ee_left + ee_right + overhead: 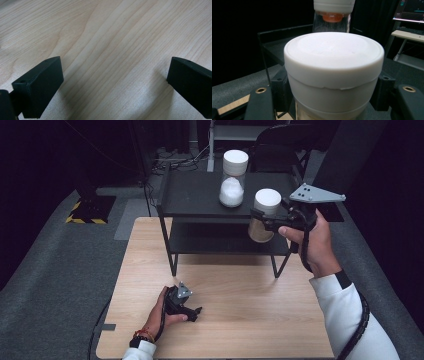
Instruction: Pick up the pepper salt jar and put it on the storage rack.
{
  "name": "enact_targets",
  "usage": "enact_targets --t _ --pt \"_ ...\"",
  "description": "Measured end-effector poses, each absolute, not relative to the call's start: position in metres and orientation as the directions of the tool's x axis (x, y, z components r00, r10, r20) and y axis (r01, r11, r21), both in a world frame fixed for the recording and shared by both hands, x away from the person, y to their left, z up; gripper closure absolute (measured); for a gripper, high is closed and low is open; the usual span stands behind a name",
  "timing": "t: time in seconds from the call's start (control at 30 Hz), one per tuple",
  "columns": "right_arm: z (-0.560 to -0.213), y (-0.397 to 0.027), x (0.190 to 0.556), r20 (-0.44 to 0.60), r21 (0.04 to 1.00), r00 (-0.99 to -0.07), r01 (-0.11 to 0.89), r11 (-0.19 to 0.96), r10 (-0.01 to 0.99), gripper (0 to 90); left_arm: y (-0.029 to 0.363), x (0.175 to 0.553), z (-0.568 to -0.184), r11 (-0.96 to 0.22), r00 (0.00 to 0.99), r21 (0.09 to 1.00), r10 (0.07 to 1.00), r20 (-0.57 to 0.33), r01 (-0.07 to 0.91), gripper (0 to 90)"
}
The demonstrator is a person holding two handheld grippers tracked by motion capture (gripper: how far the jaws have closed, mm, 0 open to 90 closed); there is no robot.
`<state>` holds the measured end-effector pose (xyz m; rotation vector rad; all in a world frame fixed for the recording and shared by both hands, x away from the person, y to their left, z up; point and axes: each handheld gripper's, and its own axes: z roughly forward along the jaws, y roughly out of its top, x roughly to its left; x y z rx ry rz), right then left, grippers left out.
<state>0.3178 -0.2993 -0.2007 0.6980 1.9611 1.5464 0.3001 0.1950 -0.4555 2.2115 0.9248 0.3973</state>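
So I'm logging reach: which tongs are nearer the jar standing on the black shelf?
Right. The right tongs hold another jar just beside the jar on the shelf; the left tongs rest far down the wooden table.

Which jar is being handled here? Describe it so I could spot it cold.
Find the black shelf rack at the table's far edge. The held jar hangs off its front right corner, clamped in the right gripper. Unlike the taller jar standing on the rack, it is shorter and airborne.

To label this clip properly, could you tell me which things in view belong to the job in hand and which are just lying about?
In the job:
right gripper
white-lidded jar it holds
black shelf rack

Lying about:
taller jar on the rack
left gripper, open on the wooden table
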Motion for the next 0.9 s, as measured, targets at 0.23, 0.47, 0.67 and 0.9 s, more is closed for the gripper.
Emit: enact_targets --t 0.23,0.47,0.67,0.9 --pt "-0.189 -0.298 0.319 -0.099 0.98 -0.718 0.051 0.194 0.689 33.6 0.195 0.3 -0.455 -0.502 0.698 0.704 0.716 0.013 0.502 0.5" --pt "-0.184 -0.295 0.323 -0.086 0.983 -0.722 0.05 0.176 0.687 33.6 0.195 0.3 -0.455 -0.503 0.699 0.704 0.715 0.013 0.502 0.6" --pt "-0.18 -0.293 0.328 -0.082 0.985 -0.723 0.045 0.165 0.686 33.6 0.195 0.3 -0.455 -0.503 0.699 0.704 0.715 0.013 0.502 0.6" --pt "-0.175 -0.292 0.335 -0.083 0.986 -0.729 0.038 0.161 0.679 33.7 0.195 0.3 -0.456 -0.502 0.699 0.704 0.715 0.013 0.502 0.6"
